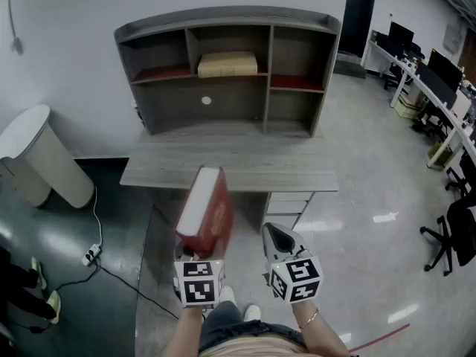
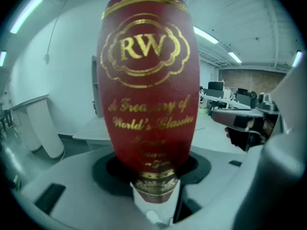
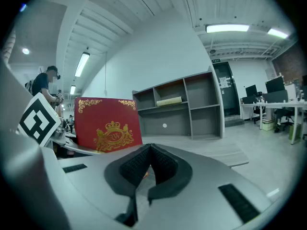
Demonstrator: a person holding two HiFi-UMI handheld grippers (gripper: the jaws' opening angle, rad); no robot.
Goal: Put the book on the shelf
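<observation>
Clamped in the left hand-held gripper [image 1: 198, 253] [image 2: 156, 195]: the red book [image 1: 204, 210] [image 2: 148, 80], pinched by its lower end, jaws spread wide over the thickness of the covers. Standing upright out of the jaws toward 12 o'clock, gold lettering on the spine facing that gripper's camera, white page edges turned toward 9 o'clock in the head view. Held in the air, short of the worktop [image 1: 230, 166] and touching nothing else.

At 3 o'clock from it, just beside, the right hand-held gripper [image 1: 281, 238] [image 3: 151, 164]: black ribbed pads closed tip to tip, nothing between them. From its own view, the book's front cover [image 3: 108, 123] at 10 o'clock, gold crest facing across, apart from the pads.

Farther out at 12 o'clock, the grey worktop, bare on top, drawers beneath its right half. On its far edge against the wall, the grey shelf [image 1: 223, 65] [image 3: 182, 109], three columns wide. In the centre column, lying flat on the upper board, a beige box [image 1: 227, 64] [image 3: 169, 101].

At 9 o'clock of the worktop, a white bin [image 1: 41, 158] on the dark floor; at 8 o'clock, a power strip [image 1: 91, 254] with its cable. At 3 o'clock, well apart, office desks and black chairs [image 1: 454, 229]. In the right gripper view at 9 o'clock, a person [image 3: 45, 80] in the background.
</observation>
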